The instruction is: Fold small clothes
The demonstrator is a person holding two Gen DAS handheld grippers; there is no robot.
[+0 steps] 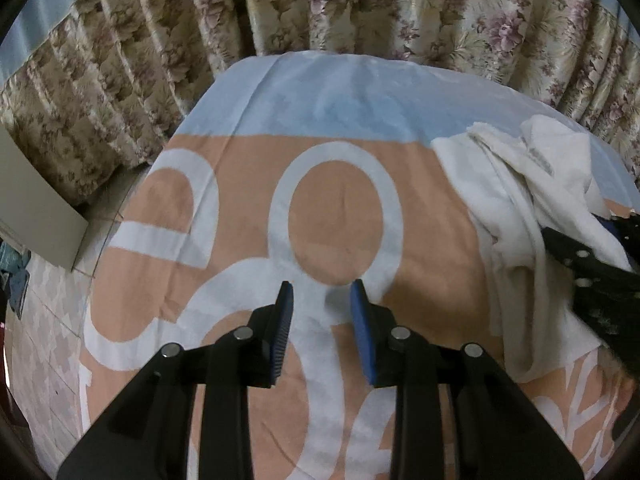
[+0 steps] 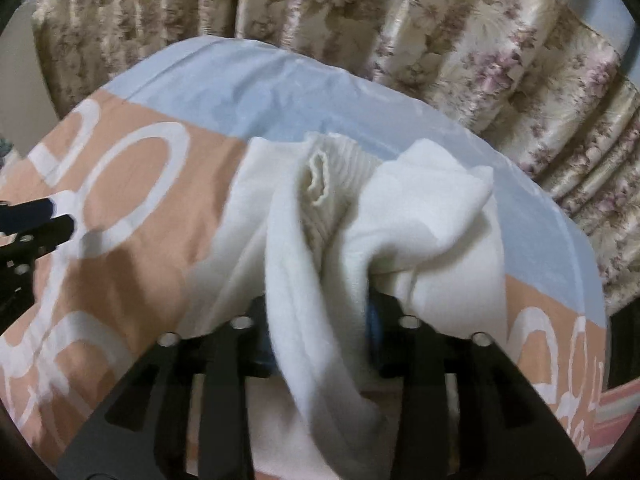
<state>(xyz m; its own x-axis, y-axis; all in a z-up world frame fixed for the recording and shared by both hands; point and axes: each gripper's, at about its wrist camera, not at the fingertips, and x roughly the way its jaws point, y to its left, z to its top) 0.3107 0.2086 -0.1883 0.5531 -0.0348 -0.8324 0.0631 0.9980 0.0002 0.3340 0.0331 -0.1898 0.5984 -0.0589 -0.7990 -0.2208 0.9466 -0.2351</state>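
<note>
Peach-and-blue bedsheet [image 1: 224,208] fills the left view; the left hand-held gripper [image 1: 322,300] hangs parted and empty beside the white garment [image 1: 500,216], floral curtain [image 1: 360,4] behind. Right view: right hand-held gripper [image 2: 320,344] has a fold between its jaws (grip uncertain); better re-pinch before pulling flat

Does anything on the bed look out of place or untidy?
Yes. The white knitted garment lies crumpled in a heap on the orange, white and blue patterned bedsheet, not flat or folded.
</note>
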